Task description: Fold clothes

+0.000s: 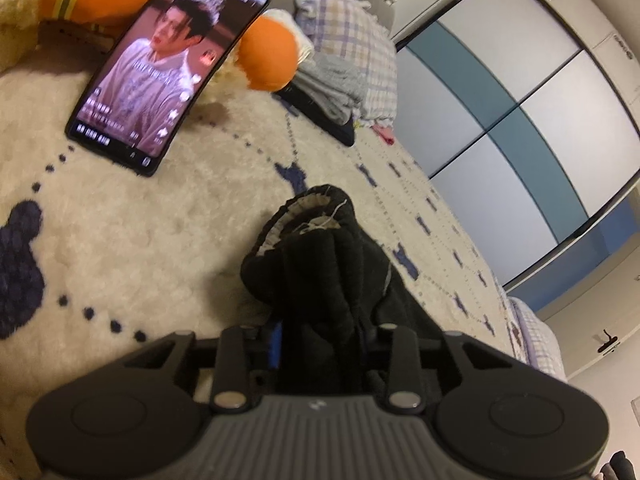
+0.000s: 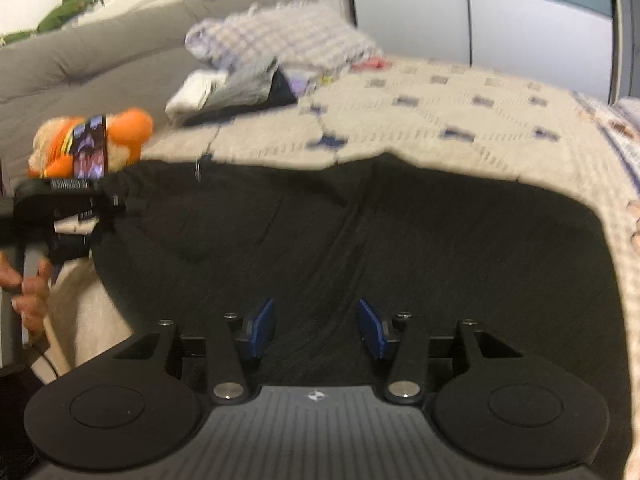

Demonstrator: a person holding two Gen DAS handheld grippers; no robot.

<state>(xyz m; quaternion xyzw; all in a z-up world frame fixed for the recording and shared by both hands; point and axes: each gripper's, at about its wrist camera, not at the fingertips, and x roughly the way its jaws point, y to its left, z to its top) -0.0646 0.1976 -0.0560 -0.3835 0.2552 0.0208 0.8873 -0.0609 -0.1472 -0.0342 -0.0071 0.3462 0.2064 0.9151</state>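
A black garment [image 2: 360, 240] lies spread flat on the cream patterned blanket [image 2: 460, 100]. In the left wrist view its bunched waistband [image 1: 316, 264], with pale lining and a loose drawstring, rises out from between my fingers. My left gripper [image 1: 320, 340] is shut on that bunch, and one blue pad [image 1: 274, 344] peeks out beside the cloth. The right wrist view shows the left gripper [image 2: 108, 208] at the garment's left edge, held by a hand [image 2: 32, 288]. My right gripper [image 2: 316, 326] hovers open over the near part of the garment, with nothing between its blue pads [image 2: 260, 328].
A phone [image 1: 160, 72] playing video leans on an orange and cream plush toy [image 1: 268, 56]. Behind it sits a stack of folded clothes [image 1: 340, 84] and a plaid cloth [image 1: 352, 28]. A grey padded headboard [image 2: 100, 60] and wardrobe doors [image 1: 520, 100] border the bed.
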